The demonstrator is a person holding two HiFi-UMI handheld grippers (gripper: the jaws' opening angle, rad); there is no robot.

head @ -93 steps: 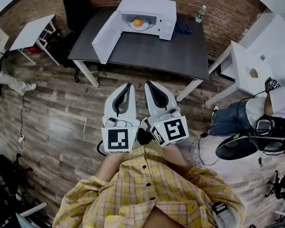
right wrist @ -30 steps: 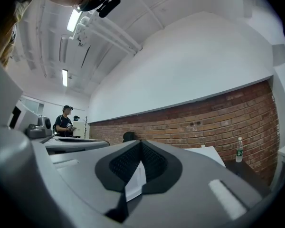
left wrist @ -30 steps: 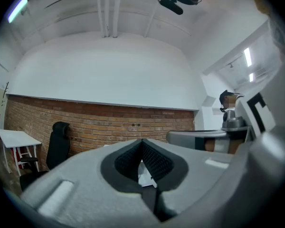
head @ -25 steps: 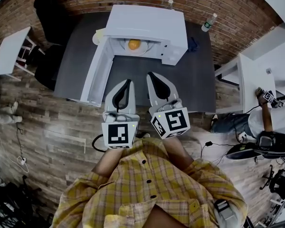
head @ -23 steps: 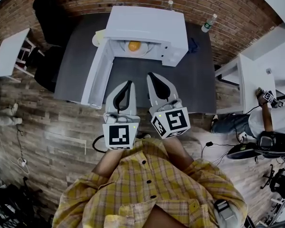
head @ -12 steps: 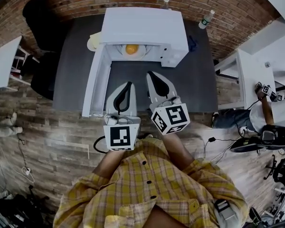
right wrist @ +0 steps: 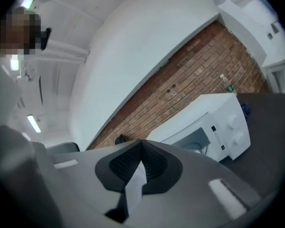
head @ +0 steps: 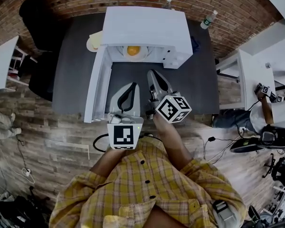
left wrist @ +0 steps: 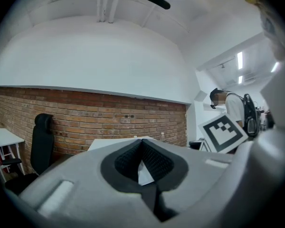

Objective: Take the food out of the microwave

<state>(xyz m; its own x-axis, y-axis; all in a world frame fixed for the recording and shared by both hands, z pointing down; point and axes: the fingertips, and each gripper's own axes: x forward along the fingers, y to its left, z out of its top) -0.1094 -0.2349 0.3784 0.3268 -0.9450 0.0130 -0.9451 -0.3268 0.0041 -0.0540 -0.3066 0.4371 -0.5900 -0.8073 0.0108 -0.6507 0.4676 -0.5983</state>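
A white microwave (head: 147,30) stands on the dark grey table (head: 199,84), its door (head: 96,91) swung open to the left. Inside it an orange piece of food (head: 133,50) lies on a pale plate. My left gripper (head: 131,85) is shut and empty, over the table's near edge beside the door. To its right, my right gripper (head: 151,72) is shut and empty too, rolled to one side, its tips a little short of the microwave's opening. The right gripper view shows the microwave (right wrist: 213,122) tilted beyond the shut right gripper (right wrist: 142,144). In the left gripper view the left gripper (left wrist: 142,141) faces a brick wall.
A yellowish plate (head: 92,41) lies left of the microwave, and a blue thing (head: 194,44) lies to its right. Two bottles (head: 206,20) stand at the table's back. A black chair (head: 35,18) is at the left, a white table (head: 242,75) and a seated person (head: 270,113) at the right.
Both grippers have moved forward over the table edge towards the microwave. The right gripper has gone further and rolled, so its marker cube now tilts. Both stay shut.
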